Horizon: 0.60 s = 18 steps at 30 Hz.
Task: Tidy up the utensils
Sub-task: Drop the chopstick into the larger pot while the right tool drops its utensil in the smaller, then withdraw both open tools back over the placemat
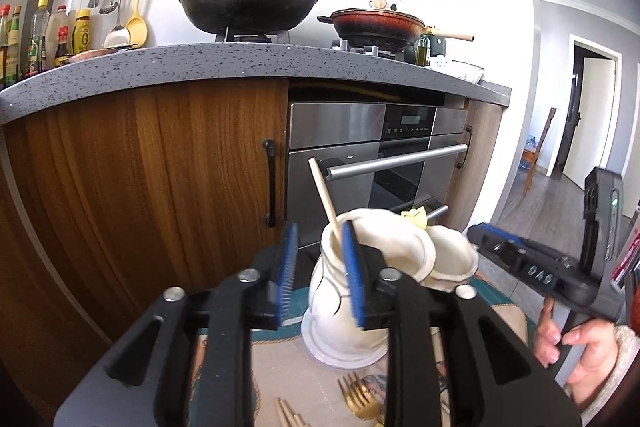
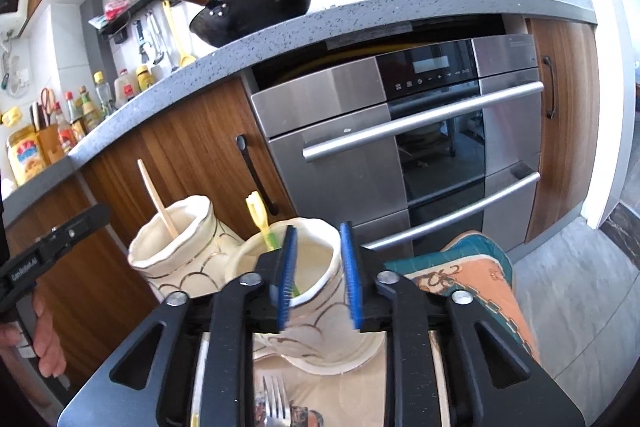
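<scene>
Since both grippers sit low over the mat (image 2: 480, 279), the closest stuff is right under them: a gold fork (image 1: 358, 401) and some wooden sticks (image 1: 288, 415), probably chopsticks, below the left gripper (image 1: 320, 263), and a silver fork (image 2: 274, 401) below the right gripper (image 2: 320, 273). All of them lie flat with their long axis running roughly along the fingers, tines pointing away toward the 2 cups.

Fingers on both are apart with nothing clamped. No pad presses on anything I can see.

Just past the fingertips stand the 2 cream cups, touching or nearly so. The left cup (image 2: 176, 247) has 1 wooden stick (image 2: 158, 199) leaning in it, the right cup (image 2: 296, 267) has a yellow-green utensil (image 2: 260, 223) poking out. In the left view, the left gripper's right pad overlaps the left cup's rim, so I can't tell if it touches.

My guess: the next grab is one of the flat pieces, and those lie behind and below the fingertips, so either hand would have to pull back and dip. The silver fork is nearer the right hand, the gold fork and sticks nearer the left.

Further back is the oven (image 2: 400, 131), then the counter (image 1: 200, 63) with a wok (image 1: 248, 7).
</scene>
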Each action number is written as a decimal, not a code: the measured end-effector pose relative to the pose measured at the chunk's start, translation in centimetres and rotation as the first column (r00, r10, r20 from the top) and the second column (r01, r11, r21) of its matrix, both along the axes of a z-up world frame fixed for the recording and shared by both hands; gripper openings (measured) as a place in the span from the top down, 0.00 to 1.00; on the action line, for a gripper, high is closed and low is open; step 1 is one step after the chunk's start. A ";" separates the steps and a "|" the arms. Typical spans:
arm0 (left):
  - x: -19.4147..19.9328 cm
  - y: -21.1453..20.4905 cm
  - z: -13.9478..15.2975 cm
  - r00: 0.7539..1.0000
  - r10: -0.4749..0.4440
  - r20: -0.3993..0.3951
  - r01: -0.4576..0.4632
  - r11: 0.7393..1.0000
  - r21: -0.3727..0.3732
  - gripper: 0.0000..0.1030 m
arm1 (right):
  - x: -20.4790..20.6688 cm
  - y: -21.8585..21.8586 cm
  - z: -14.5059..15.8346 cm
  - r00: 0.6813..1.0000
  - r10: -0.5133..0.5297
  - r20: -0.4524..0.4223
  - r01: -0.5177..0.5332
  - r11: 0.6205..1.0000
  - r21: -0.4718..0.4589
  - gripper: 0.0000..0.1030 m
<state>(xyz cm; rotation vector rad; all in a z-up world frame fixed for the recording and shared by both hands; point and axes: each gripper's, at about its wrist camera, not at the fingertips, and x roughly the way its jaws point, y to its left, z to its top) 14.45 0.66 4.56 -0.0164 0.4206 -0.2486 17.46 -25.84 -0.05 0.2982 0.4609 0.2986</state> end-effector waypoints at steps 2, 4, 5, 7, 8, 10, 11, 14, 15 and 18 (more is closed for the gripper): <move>-0.7 0.4 -0.1 1.000 0.007 0.000 -0.007 1.000 0.008 0.57 | -0.8 -0.2 0.3 1.000 0.000 0.003 0.000 1.000 -0.001 0.63; -1.2 0.8 -0.3 1.000 0.018 -0.007 -0.018 1.000 0.018 0.47 | -1.5 -0.3 0.5 1.000 -0.001 0.005 0.001 1.000 -0.006 0.55; -1.5 1.0 -0.4 1.000 0.025 -0.013 -0.025 0.999 0.021 0.39 | -2.0 -0.3 0.6 1.000 0.003 0.008 -0.003 1.000 -0.010 0.49; -2.1 1.4 -0.6 0.999 0.040 -0.018 -0.039 0.999 0.023 0.26 | -2.8 -0.3 0.8 1.000 0.008 0.010 -0.008 1.000 -0.023 0.35; -2.4 1.7 -0.7 0.999 0.050 -0.015 -0.050 0.998 0.023 0.16 | -3.1 -0.3 0.9 1.000 0.010 0.011 -0.010 1.000 -0.029 0.28; -3.2 2.3 -0.7 0.998 0.070 -0.005 -0.070 0.997 0.019 0.05 | -4.1 -0.1 1.0 1.000 0.021 0.020 -0.020 0.999 -0.047 0.22; -3.6 2.5 -0.7 0.997 0.074 -0.003 -0.074 0.997 0.017 0.05 | -4.5 0.1 1.1 0.999 0.023 0.024 -0.022 0.998 -0.059 0.18; -4.5 2.9 -1.3 0.996 0.087 -0.019 -0.087 0.996 0.032 0.05 | -5.9 0.6 1.0 0.999 0.036 0.035 -0.032 0.995 -0.097 0.10; -4.8 2.9 -1.6 0.996 0.088 -0.034 -0.086 0.995 0.049 0.05 | -6.4 0.8 1.0 0.998 0.047 0.033 -0.043 0.993 -0.110 0.09; -5.5 2.8 -2.7 0.994 0.089 -0.061 -0.083 0.992 0.091 0.05 | -7.5 1.4 0.6 0.998 0.068 0.016 -0.065 0.988 -0.143 0.08</move>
